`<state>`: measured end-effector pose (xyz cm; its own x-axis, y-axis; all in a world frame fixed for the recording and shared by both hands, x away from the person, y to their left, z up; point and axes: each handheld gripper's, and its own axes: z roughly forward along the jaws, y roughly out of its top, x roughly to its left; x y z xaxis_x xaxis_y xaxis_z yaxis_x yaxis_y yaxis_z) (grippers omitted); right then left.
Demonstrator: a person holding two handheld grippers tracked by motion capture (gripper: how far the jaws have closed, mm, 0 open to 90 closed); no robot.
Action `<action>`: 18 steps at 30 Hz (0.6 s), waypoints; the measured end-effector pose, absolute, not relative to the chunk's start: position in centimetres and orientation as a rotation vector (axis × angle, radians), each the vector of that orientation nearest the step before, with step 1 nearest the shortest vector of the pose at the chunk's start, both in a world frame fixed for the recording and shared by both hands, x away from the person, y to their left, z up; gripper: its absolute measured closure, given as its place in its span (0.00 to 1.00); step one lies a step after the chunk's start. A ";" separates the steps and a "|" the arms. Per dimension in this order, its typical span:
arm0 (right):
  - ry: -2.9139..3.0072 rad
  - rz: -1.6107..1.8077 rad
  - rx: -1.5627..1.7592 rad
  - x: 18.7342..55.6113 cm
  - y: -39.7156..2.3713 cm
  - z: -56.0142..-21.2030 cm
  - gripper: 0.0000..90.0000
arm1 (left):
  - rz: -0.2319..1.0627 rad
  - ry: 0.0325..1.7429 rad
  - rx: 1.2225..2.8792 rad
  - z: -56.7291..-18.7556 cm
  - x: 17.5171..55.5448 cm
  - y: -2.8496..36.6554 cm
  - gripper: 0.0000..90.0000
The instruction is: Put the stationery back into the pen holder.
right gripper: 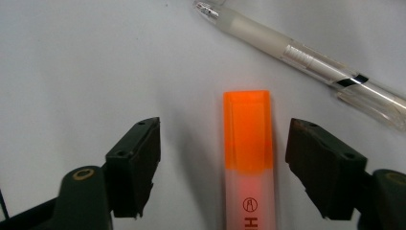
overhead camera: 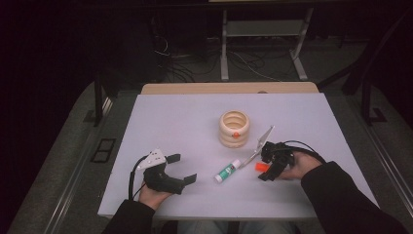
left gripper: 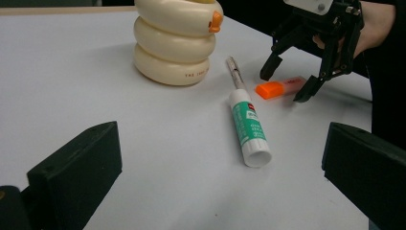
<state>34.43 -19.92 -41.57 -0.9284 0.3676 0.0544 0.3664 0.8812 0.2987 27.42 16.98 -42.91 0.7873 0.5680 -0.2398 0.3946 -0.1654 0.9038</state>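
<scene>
Holder (overhead camera: pixel 234 128): cream, three stacked rings with an orange beak, upright mid-table.
Glue stick (left gripper: pixel 249 125): white tube, green label, lying flat, near the holder.
Pen (right gripper: pixel 306 57): clear barrel, lying flat; one end just beside the glue stick.
Table (overhead camera: pixel 175 122): white top; dark floor with cables behind it.

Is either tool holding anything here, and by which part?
Nothing is held. The right tool straddles the orange highlighter near its cap, pads not touching; the left tool is open, empty.
</scene>
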 end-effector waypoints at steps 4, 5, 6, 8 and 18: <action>3.034 0.469 0.586 34.6 -19.8 -41.6 0.40 | 0.181 0.748 1.787 -42.9 27.4 17.0 0.00; 3.030 0.469 0.594 34.6 -19.8 -41.6 0.41 | 0.182 0.747 1.788 -42.9 27.4 17.0 0.00; 3.028 0.469 0.595 34.6 -19.7 -41.6 0.43 | 0.182 0.747 1.789 -42.9 27.4 17.0 0.00; 3.023 0.461 0.594 34.7 -19.6 -41.6 0.46 | 0.183 0.747 1.790 -42.9 27.4 17.0 0.00; 3.016 0.399 0.561 34.9 -18.9 -41.6 0.61 | 0.182 0.744 1.790 -42.9 27.4 17.0 0.00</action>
